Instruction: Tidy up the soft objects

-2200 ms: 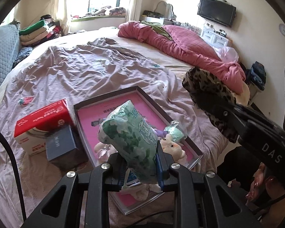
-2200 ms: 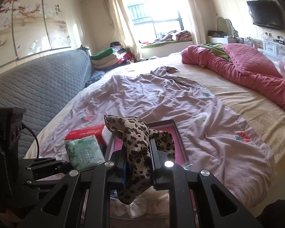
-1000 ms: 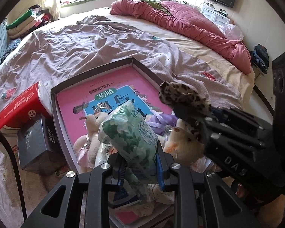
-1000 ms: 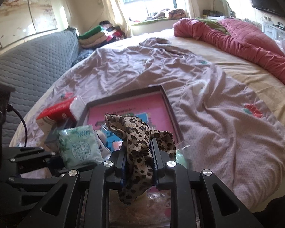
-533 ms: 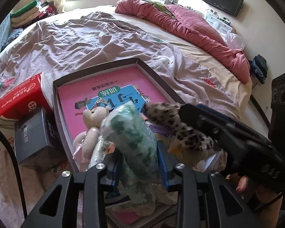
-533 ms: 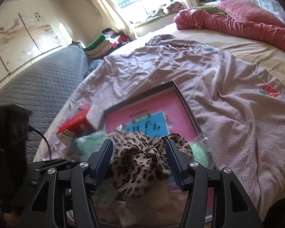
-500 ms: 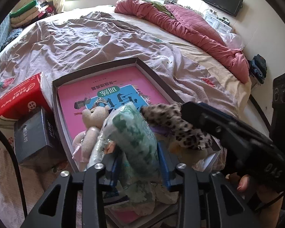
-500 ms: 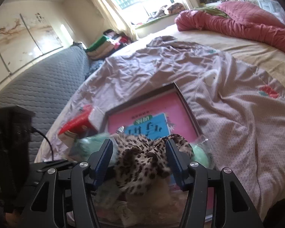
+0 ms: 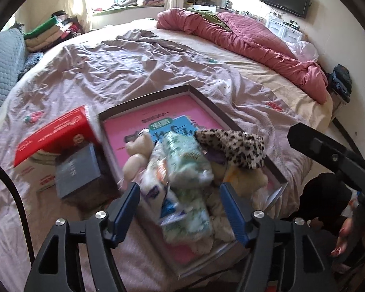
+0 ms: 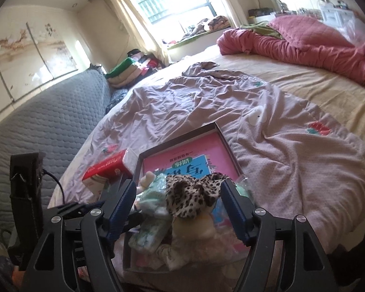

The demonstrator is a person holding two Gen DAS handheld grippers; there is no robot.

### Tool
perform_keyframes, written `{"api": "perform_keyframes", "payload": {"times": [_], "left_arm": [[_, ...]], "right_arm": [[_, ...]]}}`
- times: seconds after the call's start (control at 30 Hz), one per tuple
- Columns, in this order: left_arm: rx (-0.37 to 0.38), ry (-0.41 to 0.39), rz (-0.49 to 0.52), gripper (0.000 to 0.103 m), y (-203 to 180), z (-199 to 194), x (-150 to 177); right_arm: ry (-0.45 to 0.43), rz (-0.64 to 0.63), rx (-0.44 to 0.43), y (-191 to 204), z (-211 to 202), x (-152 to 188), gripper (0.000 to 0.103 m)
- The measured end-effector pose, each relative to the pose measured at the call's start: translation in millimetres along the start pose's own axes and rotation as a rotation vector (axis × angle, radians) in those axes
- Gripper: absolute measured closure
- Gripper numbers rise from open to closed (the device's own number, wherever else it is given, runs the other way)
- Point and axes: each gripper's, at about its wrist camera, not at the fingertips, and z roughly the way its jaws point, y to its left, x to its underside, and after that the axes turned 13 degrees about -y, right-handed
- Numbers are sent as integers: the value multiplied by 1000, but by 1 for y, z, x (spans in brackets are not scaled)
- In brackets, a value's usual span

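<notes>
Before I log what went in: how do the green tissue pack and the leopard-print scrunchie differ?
The green tissue pack is a smooth plastic-wrapped block printed green and white; the leopard-print scrunchie is ruffled spotted fabric. The pack lies nearer the red box, the scrunchie on the far side. Both rest in the tray, free of any claw.

Daylight, bright: it enters by the window [image 10: 180, 4], which I see blown out to white glare in the right wrist view. Both fisheye views bend at the edges, with black corners. I note motion blur on the red box [image 9: 53, 133] and soft focus on near items in the tray [image 9: 206, 104].
</notes>
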Motion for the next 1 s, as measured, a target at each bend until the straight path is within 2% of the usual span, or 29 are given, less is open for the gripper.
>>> {"api": "perform_keyframes", "payload": {"times": [0.23, 0.33, 0.47, 0.63, 0.73, 0.83, 1.0], "left_arm": [[-86, -11, -16, 24, 9, -34, 13], [-131, -26, -46, 23, 13, -51, 19], [-178, -40, -74, 23, 15, -73, 30], [-212, -54, -74, 22, 15, -96, 45], [-228, -53, -91, 22, 16, -108, 55], [-248, -47, -94, 22, 17, -112, 63], [-247, -11, -100, 22, 18, -116, 73]], "right_arm": [[35, -85, -27, 33, -19, 12, 28], [41, -133, -10, 46, -28, 20, 27], [44, -134, -4, 53, -42, 30, 23], [36, -185, 40, 66, -58, 40, 22], [14, -207, 109, 70, -66, 47, 22], [-2, -196, 107, 72, -73, 50, 22], [21, -244, 90, 85, -77, 57, 22]]}}
